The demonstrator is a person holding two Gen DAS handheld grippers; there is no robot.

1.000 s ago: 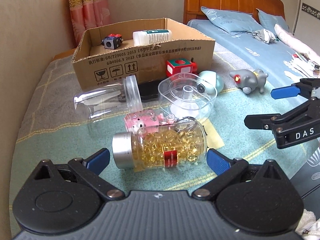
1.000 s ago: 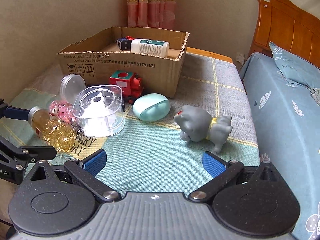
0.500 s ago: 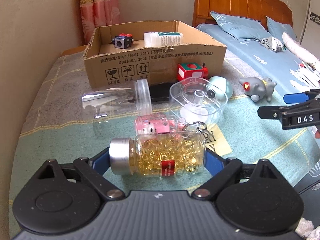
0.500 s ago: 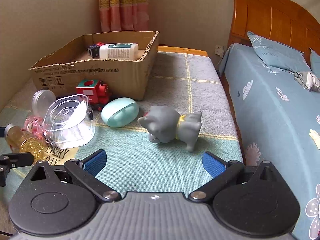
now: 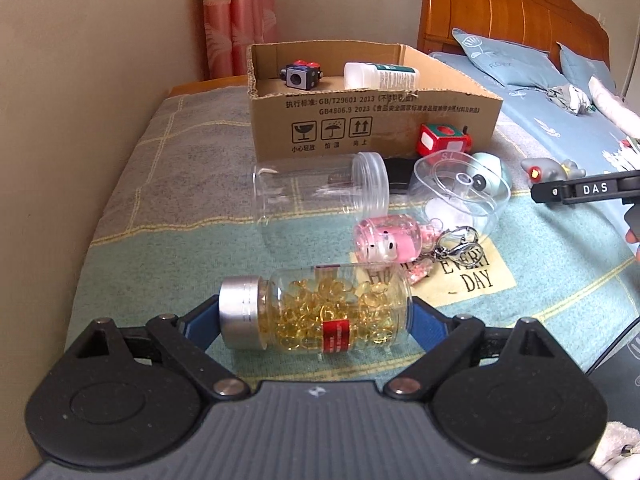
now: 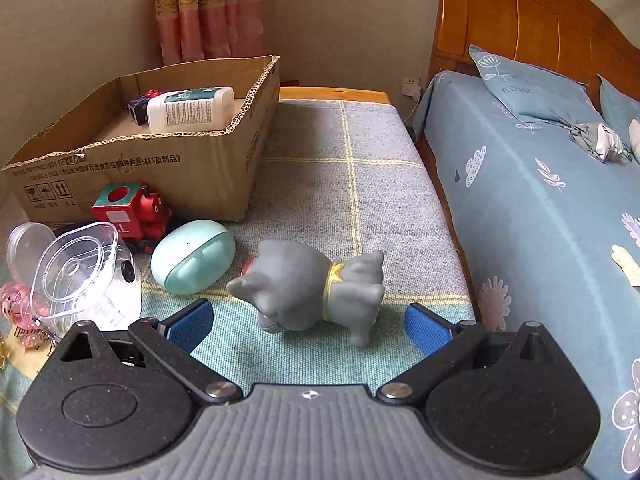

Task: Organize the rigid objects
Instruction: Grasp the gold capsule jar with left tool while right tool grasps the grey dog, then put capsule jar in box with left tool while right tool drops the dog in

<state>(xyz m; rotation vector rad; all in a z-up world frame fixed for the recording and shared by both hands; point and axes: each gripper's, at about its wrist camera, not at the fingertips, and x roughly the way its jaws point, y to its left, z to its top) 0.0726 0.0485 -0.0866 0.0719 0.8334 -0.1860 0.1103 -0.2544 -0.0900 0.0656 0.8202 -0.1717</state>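
Left wrist view: the left gripper [image 5: 316,314] clamps the capsule bottle [image 5: 316,312] end to end, just above the blanket [image 5: 168,184], before the cardboard box [image 5: 372,120]. The right gripper [image 6: 308,322] stands wide open, its pads either side of the grey toy dog [image 6: 312,284], not touching.

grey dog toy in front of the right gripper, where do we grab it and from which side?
Take the grey dog toy across its narrow collared neck, coming down from above and in front, where the right gripper is. It stands upright, side-on to the open fingers, which flank it without touching. The round head would probably slip, and the legs are thin.
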